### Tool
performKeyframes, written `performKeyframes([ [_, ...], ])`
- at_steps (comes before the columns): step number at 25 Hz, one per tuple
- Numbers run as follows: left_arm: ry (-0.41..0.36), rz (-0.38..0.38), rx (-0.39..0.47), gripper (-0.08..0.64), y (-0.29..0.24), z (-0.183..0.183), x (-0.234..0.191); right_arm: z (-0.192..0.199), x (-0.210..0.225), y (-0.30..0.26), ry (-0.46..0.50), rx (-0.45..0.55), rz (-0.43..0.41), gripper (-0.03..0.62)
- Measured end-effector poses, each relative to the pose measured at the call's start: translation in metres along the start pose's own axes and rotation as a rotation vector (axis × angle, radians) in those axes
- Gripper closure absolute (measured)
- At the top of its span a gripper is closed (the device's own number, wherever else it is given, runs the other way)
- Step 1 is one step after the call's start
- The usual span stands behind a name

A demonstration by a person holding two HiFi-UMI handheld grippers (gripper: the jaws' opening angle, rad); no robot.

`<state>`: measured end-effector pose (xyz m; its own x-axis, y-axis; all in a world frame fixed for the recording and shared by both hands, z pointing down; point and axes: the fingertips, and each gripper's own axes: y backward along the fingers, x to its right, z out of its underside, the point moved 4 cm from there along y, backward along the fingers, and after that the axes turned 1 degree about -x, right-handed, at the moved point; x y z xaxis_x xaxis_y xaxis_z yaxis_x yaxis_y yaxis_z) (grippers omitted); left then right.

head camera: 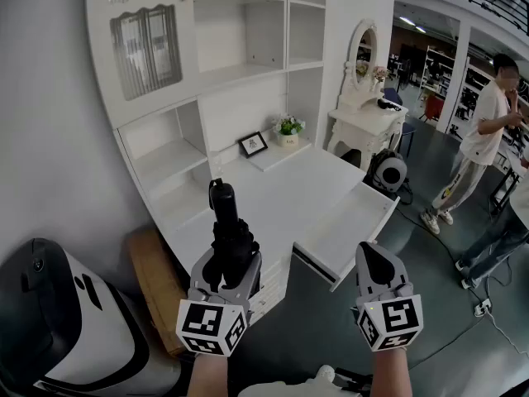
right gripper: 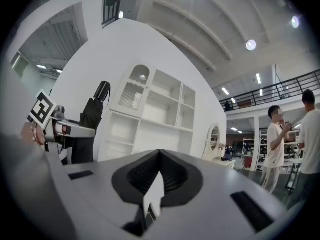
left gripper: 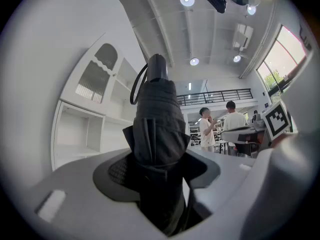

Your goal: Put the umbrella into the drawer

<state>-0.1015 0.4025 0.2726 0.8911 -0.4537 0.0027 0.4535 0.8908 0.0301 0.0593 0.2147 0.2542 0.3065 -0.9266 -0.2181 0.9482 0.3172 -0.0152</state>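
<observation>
Carrying: left claw pinches the umbrella, right claw pressed together; next we lower it into the open drawer.

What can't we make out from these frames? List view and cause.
- Umbrella, lower end: buried between the jaws of the left gripper in the head view and the left gripper view.
- Drawer: seen in the head view only; neither gripper view shows it.
- Framed picture on the desk: too small to read, head view.
- Black and white device: cut off by the head view's lower left edge.
</observation>
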Motion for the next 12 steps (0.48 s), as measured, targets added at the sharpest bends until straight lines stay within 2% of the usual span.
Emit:
performKeyframes([
  [8, 0.005, -0.035, 0.006, 0.307, 0.004, 0.003, -0.023, 0.008, -0.008, -0.012, -0.003, -0.015, -0.012, 0.586],
  [12, 0.005, -0.036, 0.009, 0.307, -0.013, 0.003, -0.022, 0.006, 0.011, -0.019, -0.084, 0.04, 0.002, 0.586],
])
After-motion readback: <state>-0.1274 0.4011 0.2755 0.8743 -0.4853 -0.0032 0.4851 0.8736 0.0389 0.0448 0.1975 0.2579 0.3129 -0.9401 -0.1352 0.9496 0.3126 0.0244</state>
